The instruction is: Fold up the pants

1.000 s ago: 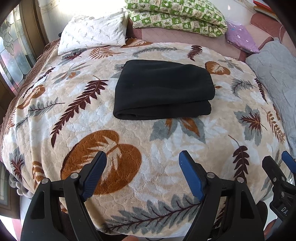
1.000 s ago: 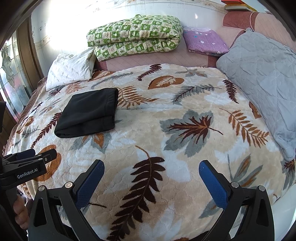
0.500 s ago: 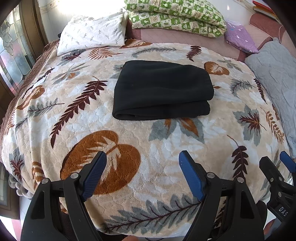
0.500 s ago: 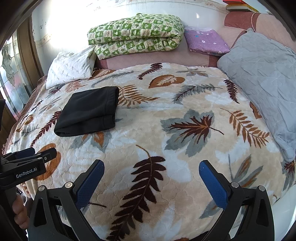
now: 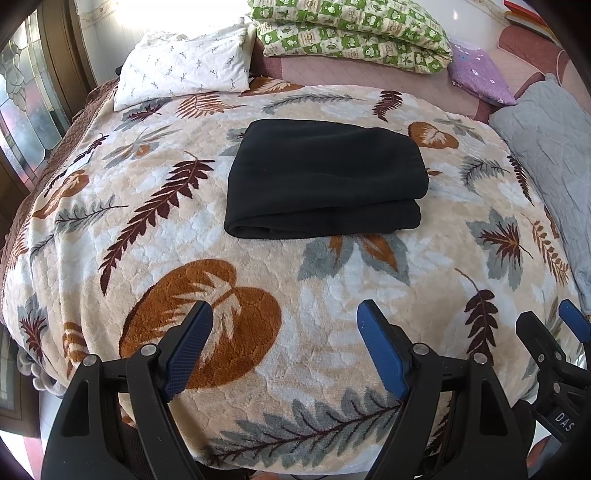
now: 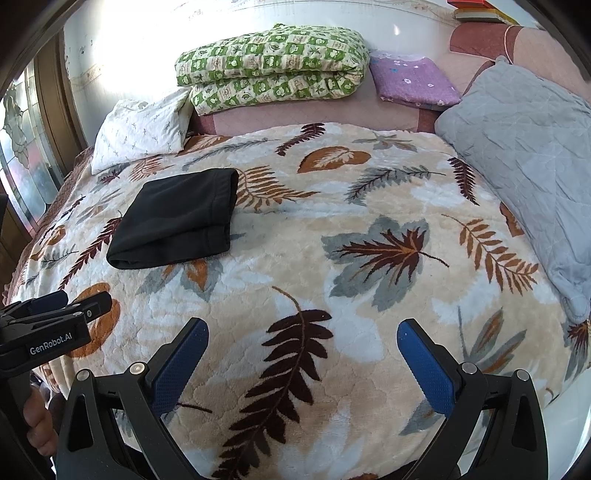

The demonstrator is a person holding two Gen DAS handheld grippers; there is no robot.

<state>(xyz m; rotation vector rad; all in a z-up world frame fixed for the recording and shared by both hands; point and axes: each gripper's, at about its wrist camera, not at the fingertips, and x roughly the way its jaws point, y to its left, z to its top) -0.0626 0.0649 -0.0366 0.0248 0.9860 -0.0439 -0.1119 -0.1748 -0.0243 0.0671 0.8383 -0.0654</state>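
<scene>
The black pants (image 5: 325, 184) lie folded into a compact rectangle on the leaf-patterned blanket (image 5: 229, 266), toward the bed's far middle. In the right wrist view the same pants (image 6: 181, 218) sit at the left. My left gripper (image 5: 284, 325) hovers open over the near edge of the bed, well short of the pants, with nothing between its blue pads. My right gripper (image 6: 303, 336) is open too, over the near edge further right, and empty. The left gripper's side (image 6: 51, 317) shows at the right wrist view's left edge.
A white pillow (image 5: 184, 62), a folded green checked quilt (image 5: 351, 29) and a purple cloth (image 5: 480, 74) line the headboard side. A grey quilted cover (image 6: 524, 158) lies along the right. A window frame (image 5: 22, 110) stands at the left.
</scene>
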